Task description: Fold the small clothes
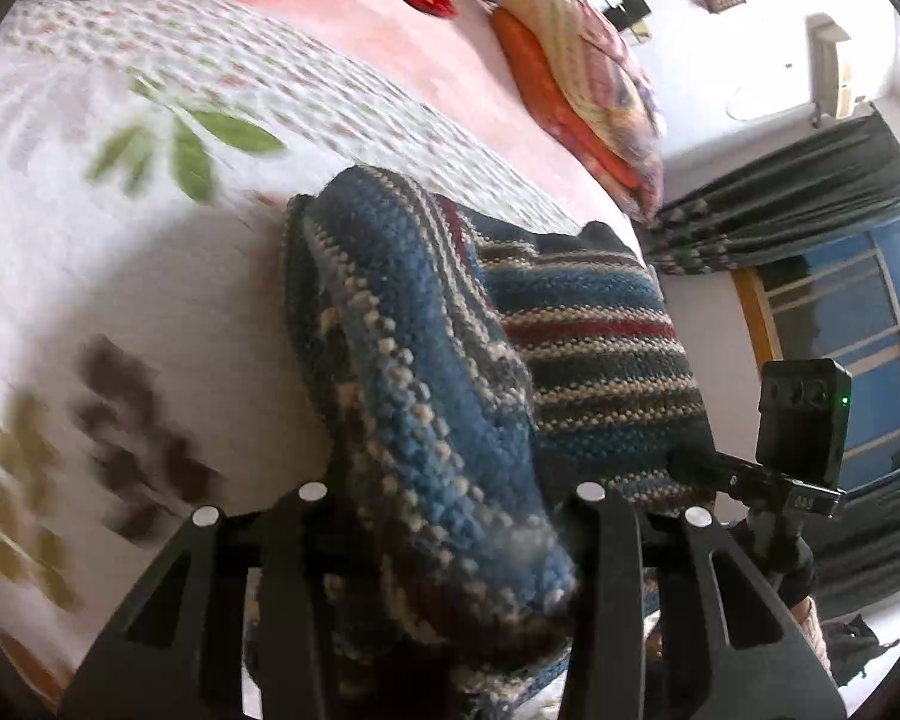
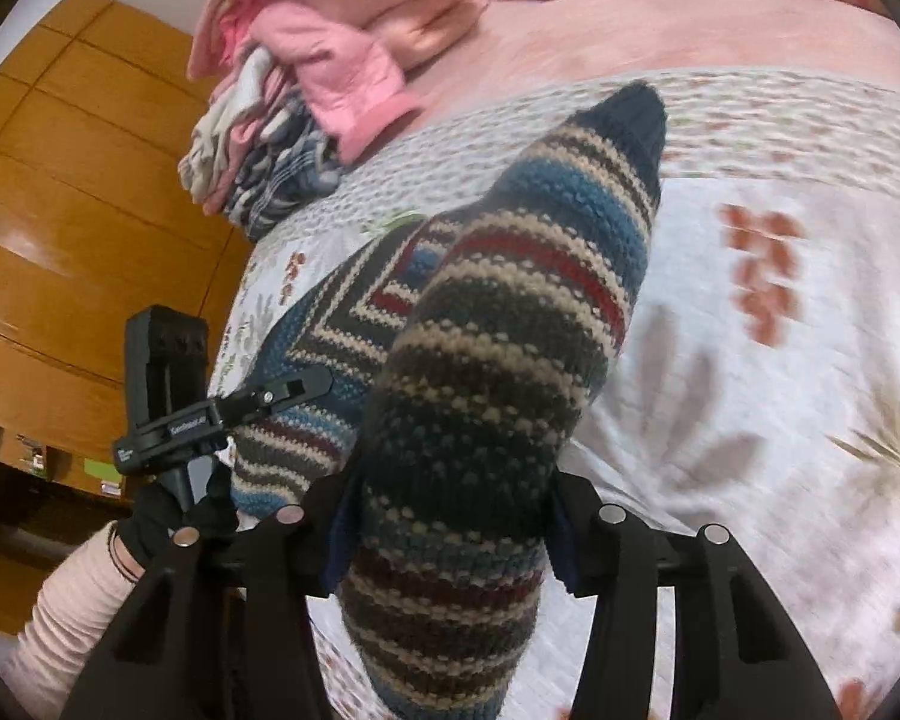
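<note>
We see a striped knitted garment (image 1: 582, 324) in blue, cream, grey and dark red, lifted off the flower-printed bedsheet (image 1: 90, 276) and hanging between two hand-held tools. In the left wrist view, the left gripper (image 1: 450, 540) has its jaws closed on a thick bunched fold of the knit, which fills the gap between the fingers. In the right wrist view, the right gripper (image 2: 450, 546) likewise pinches a rolled length of the same garment (image 2: 510, 324), whose dark blue end points away from us over the sheet (image 2: 750, 360).

Beyond the garment, at the sheet's far edge, lies a pile of pink and patterned clothes (image 2: 306, 78). Left of the garment we see the other tool's camera mount (image 2: 168, 396), held by a black-gloved hand (image 2: 162, 516) with a pale ribbed sleeve (image 2: 72, 606). White lettering on the mount's clamp is too small for us to read. A wooden wardrobe (image 2: 78, 222) stands behind it.
</note>
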`<state>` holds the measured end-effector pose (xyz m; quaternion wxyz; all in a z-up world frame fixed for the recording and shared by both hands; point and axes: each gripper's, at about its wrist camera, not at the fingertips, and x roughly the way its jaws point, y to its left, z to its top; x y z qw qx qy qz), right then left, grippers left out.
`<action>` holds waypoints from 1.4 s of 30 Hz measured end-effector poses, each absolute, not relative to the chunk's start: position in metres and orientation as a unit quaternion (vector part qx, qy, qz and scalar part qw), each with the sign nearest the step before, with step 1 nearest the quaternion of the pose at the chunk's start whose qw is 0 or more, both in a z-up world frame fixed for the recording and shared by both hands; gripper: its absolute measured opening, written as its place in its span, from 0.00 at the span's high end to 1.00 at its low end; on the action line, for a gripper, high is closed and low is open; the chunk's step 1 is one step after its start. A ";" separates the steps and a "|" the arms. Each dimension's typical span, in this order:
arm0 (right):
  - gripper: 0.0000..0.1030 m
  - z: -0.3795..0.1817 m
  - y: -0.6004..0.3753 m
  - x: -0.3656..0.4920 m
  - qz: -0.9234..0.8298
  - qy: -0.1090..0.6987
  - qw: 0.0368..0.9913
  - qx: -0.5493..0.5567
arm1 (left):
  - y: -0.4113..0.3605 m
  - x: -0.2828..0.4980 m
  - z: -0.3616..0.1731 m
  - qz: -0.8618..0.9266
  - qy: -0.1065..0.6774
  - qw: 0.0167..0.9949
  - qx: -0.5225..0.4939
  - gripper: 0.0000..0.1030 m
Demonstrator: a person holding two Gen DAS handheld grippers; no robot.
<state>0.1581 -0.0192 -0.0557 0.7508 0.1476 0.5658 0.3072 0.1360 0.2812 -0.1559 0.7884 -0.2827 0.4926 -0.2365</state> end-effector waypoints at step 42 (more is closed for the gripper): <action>0.32 -0.082 -0.084 0.028 0.147 0.599 0.784 0.071 | 0.225 -0.007 -0.147 -0.073 0.505 0.852 -0.120 0.33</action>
